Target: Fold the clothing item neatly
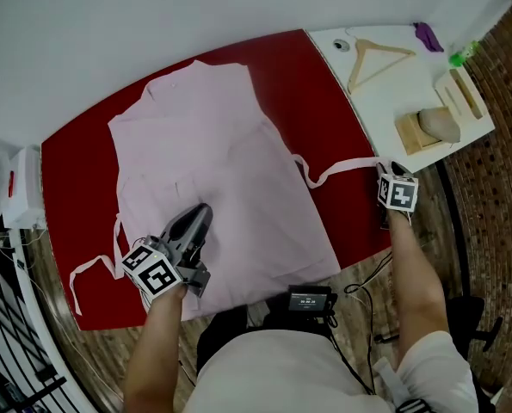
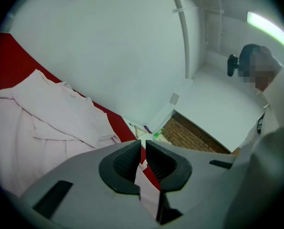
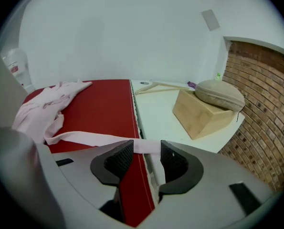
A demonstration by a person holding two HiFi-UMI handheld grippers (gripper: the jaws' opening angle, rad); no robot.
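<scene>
Red table (image 1: 324, 84), pink garment (image 1: 204, 162) spread flat, adjoining white table (image 1: 385, 101) with wooden hanger (image 1: 360, 65), wooden block (image 1: 410, 133)

Place: staged test room, I reckon | signs: bare white wall (image 1: 152, 15), red-covered table (image 1: 75, 170), loose cables (image 1: 359, 286) (brick-patterned floor (image 1: 496, 179))

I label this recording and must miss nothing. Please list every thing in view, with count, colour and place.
pink garment: one, pale pink, spread on the red cover
tie straps: two, pink, one at each side of the garment
red table cover: one, red, under the garment
side table: one, white, right of the cover
clothes hanger: one, light wood, far on the side table
wooden block: one, light wood, side table's near edge
cushion: one, beige, on the block
purple item, green item: one each, side table's far corner
black device: one, at the person's waist
left gripper: one, grey, shut on the pink garment
right gripper: one, grey, jaws apart around one strap
</scene>
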